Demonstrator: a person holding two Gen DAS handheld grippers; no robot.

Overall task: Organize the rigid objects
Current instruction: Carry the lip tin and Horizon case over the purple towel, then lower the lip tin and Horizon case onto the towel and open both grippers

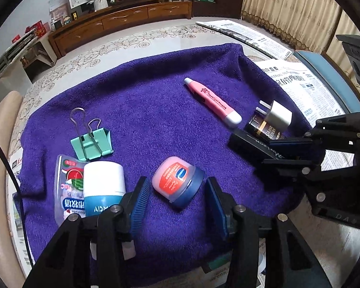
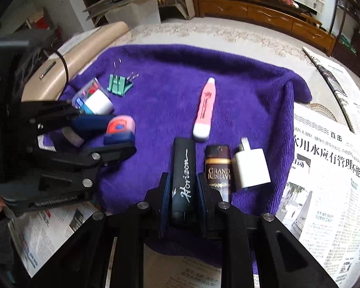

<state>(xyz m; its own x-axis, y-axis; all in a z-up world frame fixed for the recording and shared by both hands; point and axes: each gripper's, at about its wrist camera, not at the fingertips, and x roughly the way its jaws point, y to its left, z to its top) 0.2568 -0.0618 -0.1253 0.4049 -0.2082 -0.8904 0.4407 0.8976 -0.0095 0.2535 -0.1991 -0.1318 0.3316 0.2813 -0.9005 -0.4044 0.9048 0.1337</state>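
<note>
A small pink jar with a blue lid [image 1: 170,177] lies tilted on the purple towel [image 1: 144,100]. My left gripper [image 1: 177,185] straddles it, open, with a gap between each pad and the jar. My right gripper [image 2: 183,187] is shut on a black "Horizon" case [image 2: 183,168], whose far end rests low over the towel's right side. From the left wrist view that case [image 1: 247,144] is seen in the right gripper [image 1: 278,150]. In the right wrist view the left gripper [image 2: 122,132] is around the jar [image 2: 122,123].
A brown "Grand Reserve" box [image 2: 218,170] and a white plug [image 2: 249,168] lie right of the case. A pink pen light [image 1: 212,100] lies mid-towel. A green binder clip [image 1: 92,141], a white-and-blue bottle [image 1: 103,187] and a gum pack [image 1: 64,180] sit left. Newspapers [image 2: 328,180] surround the towel.
</note>
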